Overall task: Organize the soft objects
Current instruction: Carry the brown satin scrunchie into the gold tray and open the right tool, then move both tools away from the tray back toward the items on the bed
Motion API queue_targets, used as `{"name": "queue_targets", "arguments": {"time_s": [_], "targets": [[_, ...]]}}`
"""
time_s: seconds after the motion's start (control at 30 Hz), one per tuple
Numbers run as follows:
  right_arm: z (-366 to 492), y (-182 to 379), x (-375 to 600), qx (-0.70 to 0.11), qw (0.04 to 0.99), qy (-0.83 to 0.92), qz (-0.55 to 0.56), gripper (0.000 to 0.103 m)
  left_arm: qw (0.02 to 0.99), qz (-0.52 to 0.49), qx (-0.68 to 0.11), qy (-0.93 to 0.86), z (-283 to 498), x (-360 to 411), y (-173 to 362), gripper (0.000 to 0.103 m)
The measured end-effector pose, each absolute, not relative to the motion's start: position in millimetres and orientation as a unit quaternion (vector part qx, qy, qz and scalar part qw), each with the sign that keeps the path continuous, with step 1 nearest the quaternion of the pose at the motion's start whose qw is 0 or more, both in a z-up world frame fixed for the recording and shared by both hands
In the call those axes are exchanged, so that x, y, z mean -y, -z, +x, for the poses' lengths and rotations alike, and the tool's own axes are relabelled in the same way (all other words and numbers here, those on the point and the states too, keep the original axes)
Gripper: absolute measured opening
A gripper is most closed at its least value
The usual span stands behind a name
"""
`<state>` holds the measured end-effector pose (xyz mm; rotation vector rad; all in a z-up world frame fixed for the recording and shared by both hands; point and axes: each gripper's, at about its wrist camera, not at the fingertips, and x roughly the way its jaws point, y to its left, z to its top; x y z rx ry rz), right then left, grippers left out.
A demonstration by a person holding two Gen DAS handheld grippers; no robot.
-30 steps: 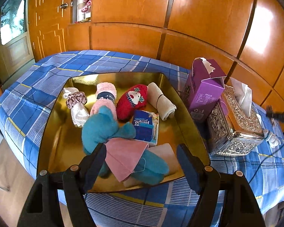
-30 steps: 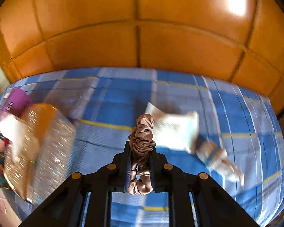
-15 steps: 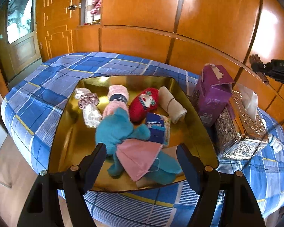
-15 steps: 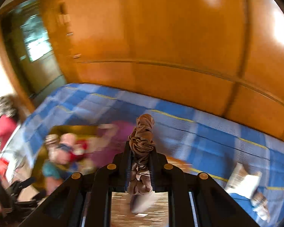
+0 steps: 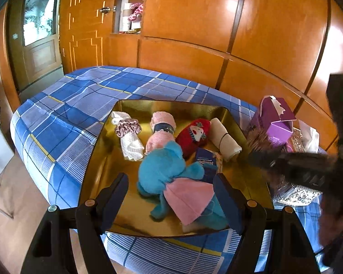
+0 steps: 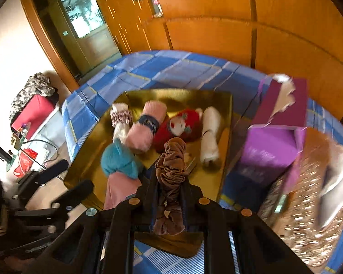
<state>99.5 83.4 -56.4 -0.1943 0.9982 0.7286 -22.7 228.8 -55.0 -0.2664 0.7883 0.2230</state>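
My right gripper (image 6: 169, 182) is shut on a brown velvet scrunchie (image 6: 171, 159) and holds it above the near right part of the gold tray (image 6: 224, 157). It shows blurred in the left wrist view (image 5: 285, 164). The tray (image 5: 98, 173) holds a teal plush toy (image 5: 162, 166), a pink cloth (image 5: 187, 198), a pink towel roll (image 5: 161, 127), a red plush (image 5: 194, 134), a white roll (image 5: 225, 139), a mauve scrunchie (image 5: 128, 127) and a tissue pack (image 5: 207, 162). My left gripper (image 5: 170, 196) is open and empty at the tray's near edge.
A purple box (image 5: 276, 123) and an ornate silver tissue box (image 5: 297, 194) stand right of the tray on the blue checked cloth (image 5: 68, 114). Wooden panel wall (image 5: 194, 34) runs behind. A red bag (image 6: 34, 111) sits on the left floor side.
My right gripper has swung left with the brown scrunchie, from over the bare cloth to above the tray. My left gripper has pulled back and risen slightly.
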Motion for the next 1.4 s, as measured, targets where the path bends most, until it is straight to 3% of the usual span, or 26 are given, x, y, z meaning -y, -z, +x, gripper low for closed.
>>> {"name": "queue_targets", "arguments": {"time_s": [0.23, 0.5, 1.4], "targets": [[98.0, 87.0, -98.1, -0.479, 0.81, -0.31, -0.136, 0.022, 0.909, -0.127, -0.38, -0.111, -22.9, -230.4, 54.9, 0.077], [91.6, 88.7, -91.8, -0.467, 0.82, -0.296, -0.147, 0.043, 0.911, -0.12, -0.38, -0.103, -22.3, -224.1, 54.6, 0.077], [36.4, 26.8, -25.9, -0.335, 0.901, -0.25, -0.115, 0.043, 0.919, -0.087, -0.378, -0.068, -22.1, -190.1, 49.1, 0.077]]}}
